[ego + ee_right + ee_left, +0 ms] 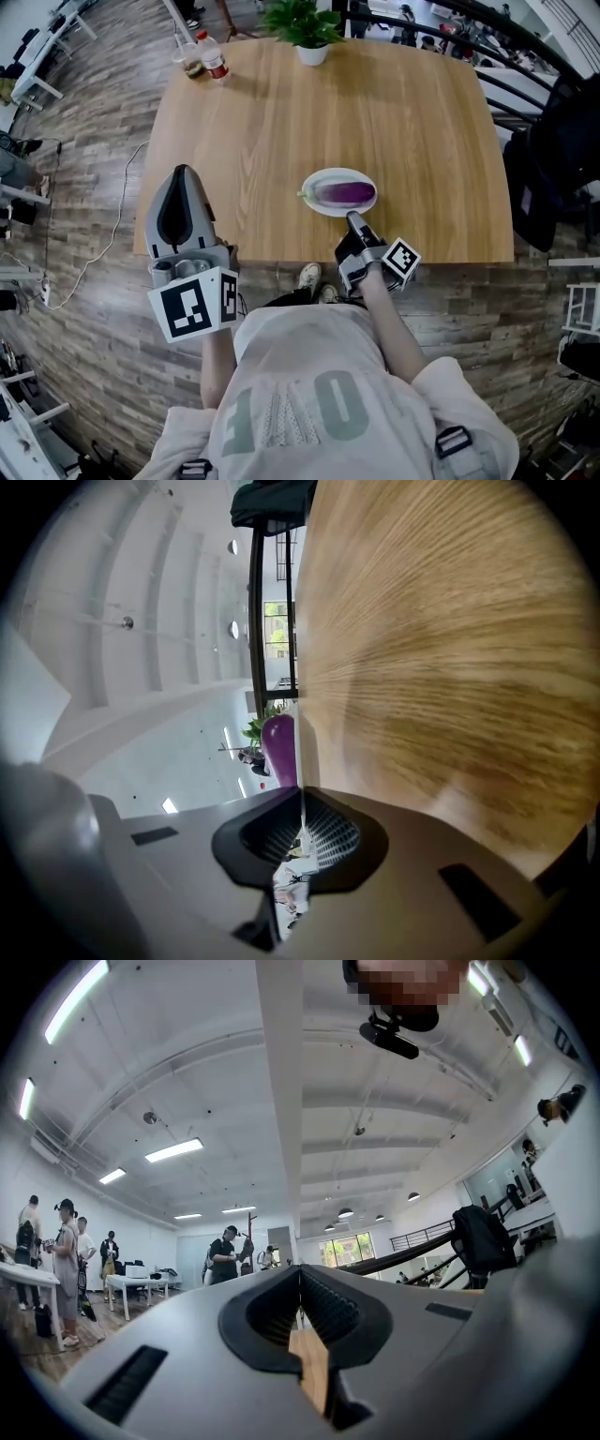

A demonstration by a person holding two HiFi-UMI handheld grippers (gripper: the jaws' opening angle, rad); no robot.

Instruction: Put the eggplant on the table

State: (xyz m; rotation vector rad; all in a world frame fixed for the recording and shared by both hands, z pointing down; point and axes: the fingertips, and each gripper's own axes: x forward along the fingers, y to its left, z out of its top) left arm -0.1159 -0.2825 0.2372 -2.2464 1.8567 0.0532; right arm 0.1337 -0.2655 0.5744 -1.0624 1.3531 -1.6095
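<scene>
Behind right hand-held gripper point(300, 797), eggplant point(279, 747) part-hidden

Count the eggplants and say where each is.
1. The eggplant lies on the white plate, whose rim the right gripper pinches, at the table's near side. None seems hidden.

One eggplant point(345, 193), one plate point(323, 208), one bottle point(214, 58), two tools point(184, 171) point(352, 217).
</scene>
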